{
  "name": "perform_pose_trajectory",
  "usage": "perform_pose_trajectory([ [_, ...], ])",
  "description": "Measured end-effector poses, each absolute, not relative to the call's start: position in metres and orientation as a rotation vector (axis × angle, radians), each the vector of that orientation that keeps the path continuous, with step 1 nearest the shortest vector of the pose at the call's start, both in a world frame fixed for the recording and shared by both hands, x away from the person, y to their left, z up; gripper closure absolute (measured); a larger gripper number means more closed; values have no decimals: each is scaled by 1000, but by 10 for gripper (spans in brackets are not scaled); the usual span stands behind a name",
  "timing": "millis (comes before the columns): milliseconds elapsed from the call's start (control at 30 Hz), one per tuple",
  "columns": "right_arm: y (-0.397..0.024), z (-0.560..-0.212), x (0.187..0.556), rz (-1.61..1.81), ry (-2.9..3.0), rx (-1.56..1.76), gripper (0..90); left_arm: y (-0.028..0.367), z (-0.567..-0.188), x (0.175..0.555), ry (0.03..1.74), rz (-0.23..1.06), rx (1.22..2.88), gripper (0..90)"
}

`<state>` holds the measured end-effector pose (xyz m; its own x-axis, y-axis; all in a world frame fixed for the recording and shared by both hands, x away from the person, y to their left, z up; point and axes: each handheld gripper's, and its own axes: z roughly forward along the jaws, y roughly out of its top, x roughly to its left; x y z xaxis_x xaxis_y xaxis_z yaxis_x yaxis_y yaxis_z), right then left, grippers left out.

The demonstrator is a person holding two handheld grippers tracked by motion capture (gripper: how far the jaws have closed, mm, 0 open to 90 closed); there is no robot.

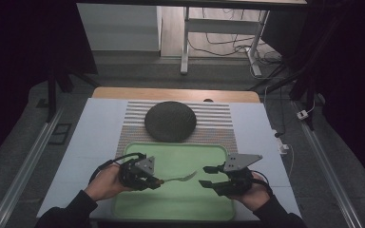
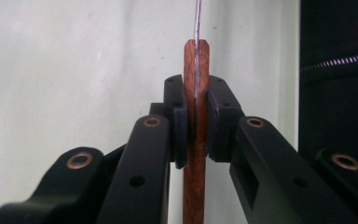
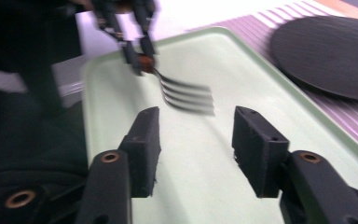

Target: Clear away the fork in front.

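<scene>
A fork (image 1: 180,178) with a reddish wooden handle (image 2: 196,186) and metal tines (image 3: 186,95) hangs level over the pale green tray (image 1: 171,209). My left gripper (image 1: 154,183) is shut on the handle, whose sides its pads press (image 2: 196,121). The tines point toward my right gripper (image 1: 205,176). That gripper is open just short of the tines, with nothing between its jaws (image 3: 196,140). Beyond the fork, the right gripper view also shows the left gripper (image 3: 137,51).
A dark round plate (image 1: 170,121) lies on a striped mat (image 1: 218,123) behind the tray, and it shows again at the upper right of the right gripper view (image 3: 326,56). White table surface flanks the tray on both sides. The person's hands come in from the near edge.
</scene>
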<state>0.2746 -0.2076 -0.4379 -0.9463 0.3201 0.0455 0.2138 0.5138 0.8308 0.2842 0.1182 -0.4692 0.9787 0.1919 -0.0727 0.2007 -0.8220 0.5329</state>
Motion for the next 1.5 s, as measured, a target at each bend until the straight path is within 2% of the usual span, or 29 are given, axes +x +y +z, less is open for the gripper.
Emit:
perform_pose_trajectory([
  [300,-234,-436,261,1330,2459,691,324,133,-467,275,530,42,2544,794],
  [367,-238,-435,260,1324,2446,719,312,137,-468,272,600,51,2533,794],
  [400,-244,-435,256,1311,2411,771,258,138,-468,270,628,51,2525,794],
  [600,-256,-437,250,1264,2366,840,206,143,-473,260,810,14,2469,794],
  [700,-259,-439,244,1229,2344,877,132,142,-475,255,856,24,2462,793],
  [867,-264,-444,238,1175,2326,935,61,146,-481,252,982,4,2413,793],
  [1000,-270,-446,234,1141,2318,968,56,149,-487,254,1099,-30,2374,793],
  [1367,-283,-450,231,1085,2305,1042,56,152,-506,266,1348,-24,2381,791],
  [1500,-286,-450,231,1104,2297,1082,46,153,-508,268,1385,-22,2376,791],
])
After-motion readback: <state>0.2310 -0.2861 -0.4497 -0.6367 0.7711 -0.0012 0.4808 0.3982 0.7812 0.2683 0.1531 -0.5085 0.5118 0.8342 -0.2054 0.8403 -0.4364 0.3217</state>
